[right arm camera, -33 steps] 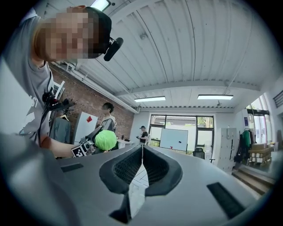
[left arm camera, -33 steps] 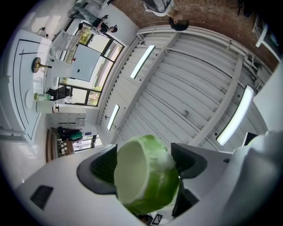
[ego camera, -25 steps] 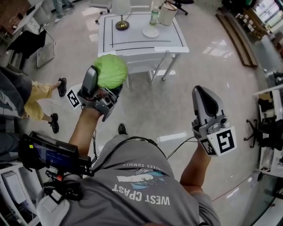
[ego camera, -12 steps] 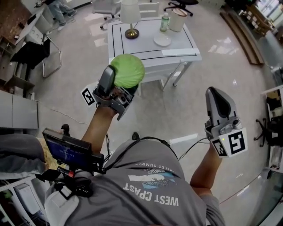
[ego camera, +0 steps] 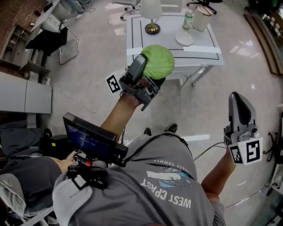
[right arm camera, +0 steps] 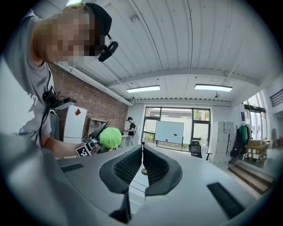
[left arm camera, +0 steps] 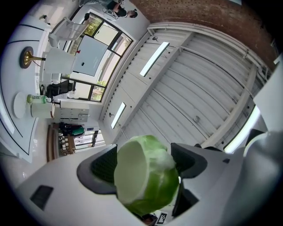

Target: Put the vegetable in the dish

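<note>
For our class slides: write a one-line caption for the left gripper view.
Left gripper clamps a green cabbage, tilted up toward a white ribbed ceiling.

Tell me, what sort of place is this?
Probably an open office or lab workspace: a whiteboard by tall windows, an office chair, and a white table with a lamp.

White table (ego camera: 170,22), brass lamp (ego camera: 152,29), bottle (ego camera: 188,20), chair (ego camera: 46,39)

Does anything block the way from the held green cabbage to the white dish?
Nothing visible does. Only bare white table lies between the round green cabbage, in the left gripper, and the white dish.
</note>
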Motion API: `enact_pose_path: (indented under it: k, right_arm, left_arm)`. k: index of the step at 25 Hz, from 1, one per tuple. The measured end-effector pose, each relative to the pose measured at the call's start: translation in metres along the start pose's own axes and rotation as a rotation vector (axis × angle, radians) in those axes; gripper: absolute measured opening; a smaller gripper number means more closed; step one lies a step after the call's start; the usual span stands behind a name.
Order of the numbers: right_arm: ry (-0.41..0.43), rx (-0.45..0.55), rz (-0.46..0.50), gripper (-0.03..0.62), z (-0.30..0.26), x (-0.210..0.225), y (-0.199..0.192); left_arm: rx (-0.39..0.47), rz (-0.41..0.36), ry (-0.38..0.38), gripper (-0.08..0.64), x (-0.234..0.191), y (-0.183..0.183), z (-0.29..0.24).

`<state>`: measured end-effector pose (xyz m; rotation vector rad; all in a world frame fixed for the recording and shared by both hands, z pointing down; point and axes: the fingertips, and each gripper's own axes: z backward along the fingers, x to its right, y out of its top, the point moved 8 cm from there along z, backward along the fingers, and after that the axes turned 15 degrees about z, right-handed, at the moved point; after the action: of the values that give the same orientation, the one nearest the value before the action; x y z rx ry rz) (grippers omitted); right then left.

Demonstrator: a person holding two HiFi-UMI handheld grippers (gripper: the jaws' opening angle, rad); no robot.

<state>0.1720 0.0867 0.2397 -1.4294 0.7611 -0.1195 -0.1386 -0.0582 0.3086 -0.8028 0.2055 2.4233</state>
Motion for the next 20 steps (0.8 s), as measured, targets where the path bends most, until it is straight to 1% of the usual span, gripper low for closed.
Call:
enact_pose_path:
  k: [3,8,10,15,20]
  right_arm:
    - [0.022,0.020,0.002,0.009,-0.007,0.019,-0.001]
    - [0.079,0.048,-0.008,0.008,-0.023,0.074,-0.042]
    - [0.094,0.055,-0.004,0.008,-0.026,0.091,-0.052]
    - [0.112,0.068,-0.025,0.009,-0.032,0.113,-0.068]
    - [0.112,0.053,-0.047,0.008,-0.050,0.125,-0.082]
  left_arm:
    - [0.021,-0.009,0.028,0.387,-0.011,0.003,-0.009]
    - [0.048,-0.049,0.044,0.387,-0.064,0.006,-0.033]
    - [0.045,-0.066,0.044,0.387,-0.077,0.003,-0.044]
    - [0.039,-0.082,0.062,0.387,-0.096,0.000,-0.060]
    - [0.020,-0.077,0.095,0.387,-0.116,0.015,-0.067]
